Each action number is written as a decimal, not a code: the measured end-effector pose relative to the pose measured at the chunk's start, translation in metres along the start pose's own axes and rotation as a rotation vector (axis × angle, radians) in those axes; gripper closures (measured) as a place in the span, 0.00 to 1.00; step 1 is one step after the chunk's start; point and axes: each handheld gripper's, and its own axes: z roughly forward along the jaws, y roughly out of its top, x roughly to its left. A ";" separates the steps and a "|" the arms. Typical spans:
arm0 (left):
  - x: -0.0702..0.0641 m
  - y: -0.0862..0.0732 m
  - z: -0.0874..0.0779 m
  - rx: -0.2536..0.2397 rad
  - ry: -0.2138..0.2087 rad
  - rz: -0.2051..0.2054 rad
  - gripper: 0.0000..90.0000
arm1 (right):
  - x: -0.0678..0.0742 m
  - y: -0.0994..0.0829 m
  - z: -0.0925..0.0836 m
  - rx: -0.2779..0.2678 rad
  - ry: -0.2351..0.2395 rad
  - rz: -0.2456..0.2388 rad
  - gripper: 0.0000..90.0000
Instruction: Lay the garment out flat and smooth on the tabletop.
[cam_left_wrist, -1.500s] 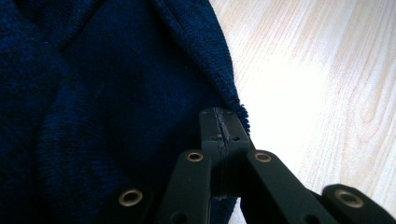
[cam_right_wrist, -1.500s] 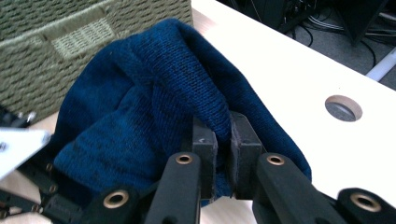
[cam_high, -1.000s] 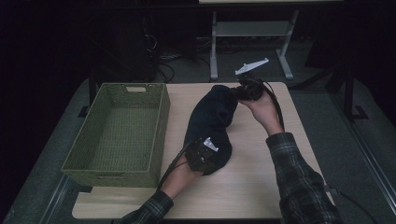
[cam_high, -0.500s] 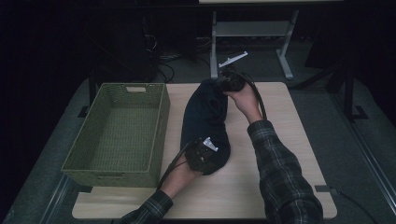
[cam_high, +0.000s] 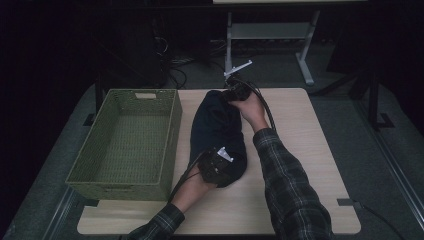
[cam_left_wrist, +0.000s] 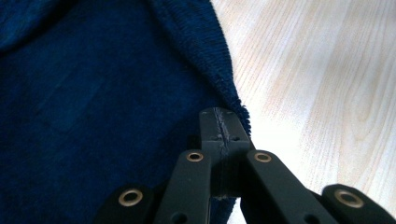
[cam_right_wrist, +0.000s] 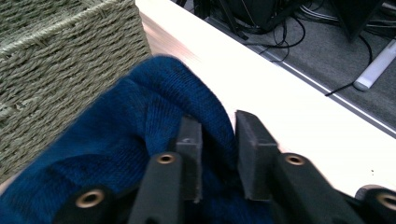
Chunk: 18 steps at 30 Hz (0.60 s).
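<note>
A dark blue knitted garment (cam_high: 215, 125) lies lengthwise on the light wooden table (cam_high: 300, 140). At its near end my left gripper (cam_high: 218, 166) is shut, its jaws pinched together on the garment's hem (cam_left_wrist: 236, 105). My right gripper (cam_high: 231, 95) sits at the far end, above a raised fold of the garment (cam_right_wrist: 140, 116). Its jaws have just been opening. The fold lies loose between the pads (cam_right_wrist: 189, 137), which stand apart. The right gripper (cam_right_wrist: 217, 135) points toward the table's far edge.
An empty green woven basket (cam_high: 172, 130) stands left of the garment, close to the right gripper, with its wall (cam_right_wrist: 60, 60) beside the fold. Beyond the table's far edge are cables (cam_right_wrist: 280, 23) and a metal stand (cam_high: 305, 65) on the floor.
My right hand has moved left and down onto the far end of the garment. The left hand has stayed at the near end.
</note>
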 end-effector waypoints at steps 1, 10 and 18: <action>0.000 0.000 0.000 0.000 -0.001 -0.001 1.00 | 0.000 0.000 0.000 0.001 0.000 -0.003 0.72; 0.001 0.000 0.000 -0.002 -0.006 -0.004 1.00 | -0.005 -0.008 -0.010 -0.008 0.016 0.021 0.66; 0.001 0.000 0.000 0.003 -0.007 -0.003 1.00 | -0.006 -0.033 -0.028 0.014 0.006 0.000 0.70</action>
